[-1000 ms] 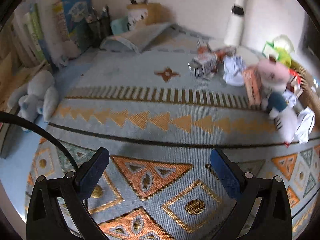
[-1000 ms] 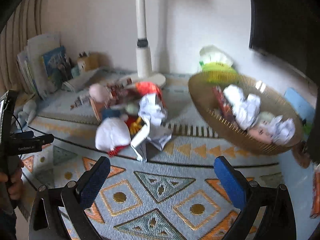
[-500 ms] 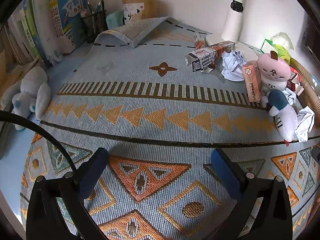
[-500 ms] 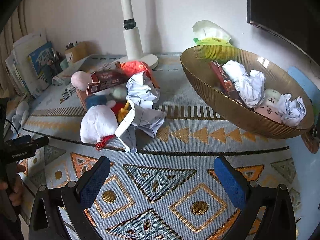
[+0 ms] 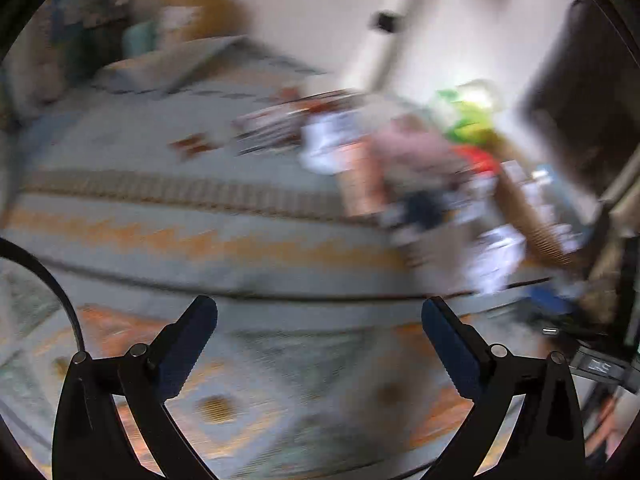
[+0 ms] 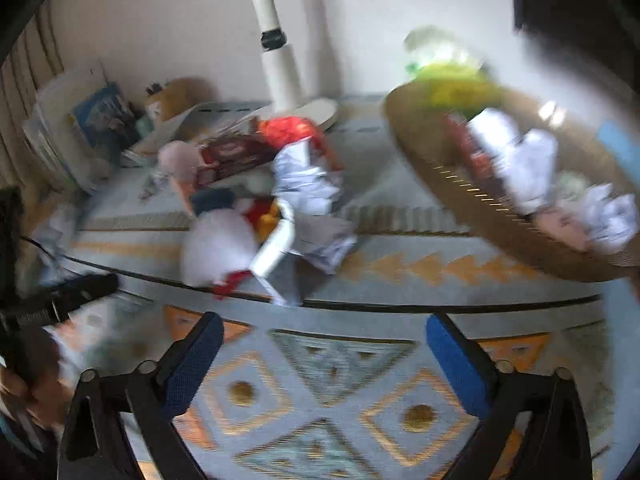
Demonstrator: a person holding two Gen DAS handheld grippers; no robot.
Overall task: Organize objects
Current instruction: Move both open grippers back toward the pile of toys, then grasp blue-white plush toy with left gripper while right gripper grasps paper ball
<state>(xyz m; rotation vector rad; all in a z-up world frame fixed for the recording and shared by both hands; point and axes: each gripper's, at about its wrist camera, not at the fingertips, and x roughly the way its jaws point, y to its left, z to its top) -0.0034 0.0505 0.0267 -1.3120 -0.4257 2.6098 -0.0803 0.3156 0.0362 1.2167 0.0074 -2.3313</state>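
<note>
Closing my empty right gripper [image 6: 320,354] slightly, I'm aiming at crumpled paper [image 6: 308,184] ahead of its fingers, bound for the basket [image 6: 448,184]; left gripper [image 5: 320,340] released.

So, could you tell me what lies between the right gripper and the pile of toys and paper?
Only bare patterned rug, seen in the right wrist view.

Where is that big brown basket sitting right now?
In the right wrist view the basket is at the upper right, on the patterned rug, with the toy-and-paper pile to its left and a green tissue pack behind it.
</note>
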